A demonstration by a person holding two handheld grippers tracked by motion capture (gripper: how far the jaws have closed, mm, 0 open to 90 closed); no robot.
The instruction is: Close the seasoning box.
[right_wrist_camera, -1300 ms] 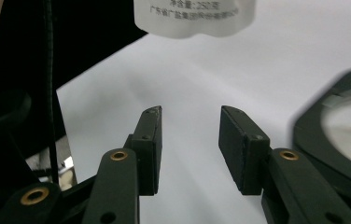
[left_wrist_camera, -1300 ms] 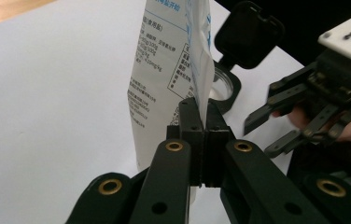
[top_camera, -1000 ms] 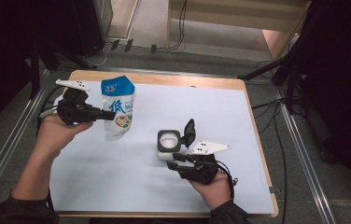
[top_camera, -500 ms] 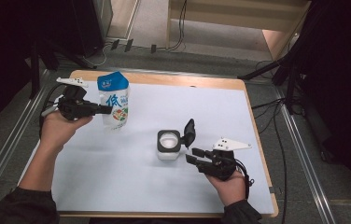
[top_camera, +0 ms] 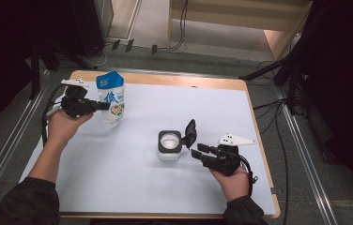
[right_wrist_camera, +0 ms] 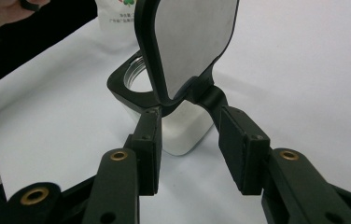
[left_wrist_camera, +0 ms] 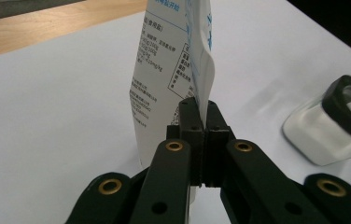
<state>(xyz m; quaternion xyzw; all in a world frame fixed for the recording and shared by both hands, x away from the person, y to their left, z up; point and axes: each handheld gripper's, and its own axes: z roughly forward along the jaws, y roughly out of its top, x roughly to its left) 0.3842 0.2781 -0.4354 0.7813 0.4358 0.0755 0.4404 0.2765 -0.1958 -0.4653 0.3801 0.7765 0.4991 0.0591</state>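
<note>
A white and blue pouch (top_camera: 111, 100) stands upright at the table's back left, its bottom at the white sheet (top_camera: 132, 187). My left gripper (top_camera: 103, 106) is shut on the pouch's side seam (left_wrist_camera: 201, 79), the pads (left_wrist_camera: 190, 123) pressed flat together around it. A clear jar (top_camera: 169, 145) with a black collar sits mid-table, its flip lid (top_camera: 190, 132) standing open. My right gripper (top_camera: 198, 150) lies just right of the jar. In the right gripper view the jar (right_wrist_camera: 183, 133) and the lid (right_wrist_camera: 190, 42) rise just beyond my right gripper (right_wrist_camera: 188, 122), whose jaws stand apart.
The white sheet covers a wooden table (top_camera: 203, 82) whose edge shows at the back. Metal rails (top_camera: 5, 150) run along both sides. Cables (top_camera: 268, 105) lie on the floor behind and to the right. The jar (left_wrist_camera: 325, 130) sits to the right in the left gripper view.
My left hand has carried the pouch toward the back left and lowered it. My right gripper has drawn back to the right, away from the jar, which has stayed put.
</note>
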